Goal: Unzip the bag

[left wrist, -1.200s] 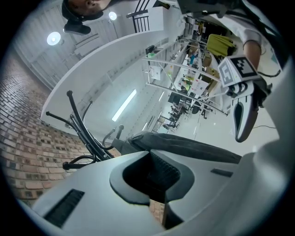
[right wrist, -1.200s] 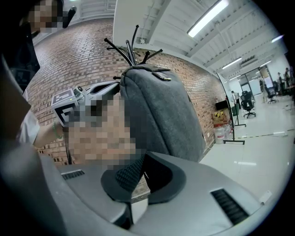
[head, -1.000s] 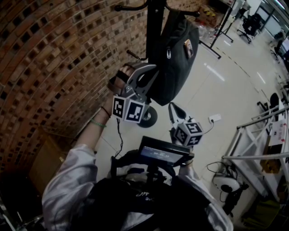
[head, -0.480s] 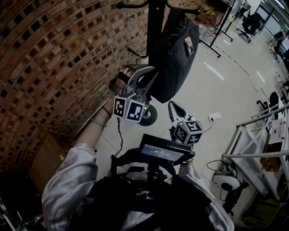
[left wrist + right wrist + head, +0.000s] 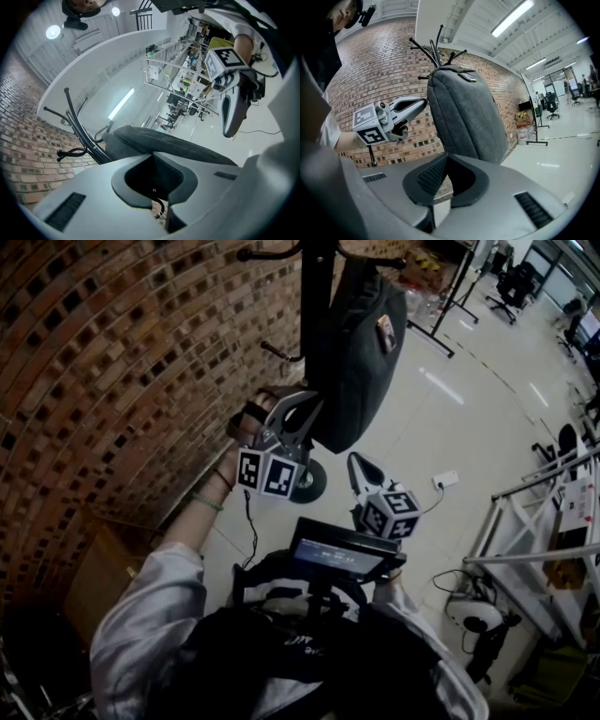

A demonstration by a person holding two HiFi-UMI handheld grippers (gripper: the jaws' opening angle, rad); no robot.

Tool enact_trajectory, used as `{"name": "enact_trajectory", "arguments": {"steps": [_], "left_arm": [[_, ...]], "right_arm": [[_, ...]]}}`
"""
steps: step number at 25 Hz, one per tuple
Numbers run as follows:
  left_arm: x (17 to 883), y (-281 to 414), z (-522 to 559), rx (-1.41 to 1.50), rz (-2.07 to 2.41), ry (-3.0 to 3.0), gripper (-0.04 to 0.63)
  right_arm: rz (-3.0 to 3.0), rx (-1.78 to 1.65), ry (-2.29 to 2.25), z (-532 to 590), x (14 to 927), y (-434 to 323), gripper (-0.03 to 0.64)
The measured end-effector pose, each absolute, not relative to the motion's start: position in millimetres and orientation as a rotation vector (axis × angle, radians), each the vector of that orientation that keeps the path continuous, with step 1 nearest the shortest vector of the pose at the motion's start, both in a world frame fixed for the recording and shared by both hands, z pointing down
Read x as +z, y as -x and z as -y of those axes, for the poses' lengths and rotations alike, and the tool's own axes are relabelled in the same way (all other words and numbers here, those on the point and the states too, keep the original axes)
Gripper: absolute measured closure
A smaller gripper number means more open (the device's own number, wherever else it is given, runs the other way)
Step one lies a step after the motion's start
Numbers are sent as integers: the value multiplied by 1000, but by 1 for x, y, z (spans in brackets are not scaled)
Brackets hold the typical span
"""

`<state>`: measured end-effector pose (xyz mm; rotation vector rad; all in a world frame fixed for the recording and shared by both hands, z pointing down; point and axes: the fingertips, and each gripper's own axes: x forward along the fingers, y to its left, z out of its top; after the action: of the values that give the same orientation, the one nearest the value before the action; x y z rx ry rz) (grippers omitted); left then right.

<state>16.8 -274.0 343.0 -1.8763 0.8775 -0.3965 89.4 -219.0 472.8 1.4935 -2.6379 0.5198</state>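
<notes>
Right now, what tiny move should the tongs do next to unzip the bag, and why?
Probably lift the right tongs and open them toward the top of the bag. They hang shut and empty below it. The bag hangs on a coat stand, and the left tongs sit shut against its side. What looks like a zip pull is near the top.

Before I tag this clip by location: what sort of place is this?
Probably a large indoor lab or open office: a brick wall, a glossy pale floor with office chairs far off, a metal rack, and a bag hung on a coat stand.
</notes>
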Motion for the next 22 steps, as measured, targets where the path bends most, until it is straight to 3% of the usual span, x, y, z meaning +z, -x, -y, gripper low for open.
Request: {"name": "enact_trajectory", "arguments": {"steps": [22], "left_arm": [[374, -18, 267, -373, -873, 1933, 581]], "right_arm": [[2602, 534, -1500, 213, 477, -92, 627]]}}
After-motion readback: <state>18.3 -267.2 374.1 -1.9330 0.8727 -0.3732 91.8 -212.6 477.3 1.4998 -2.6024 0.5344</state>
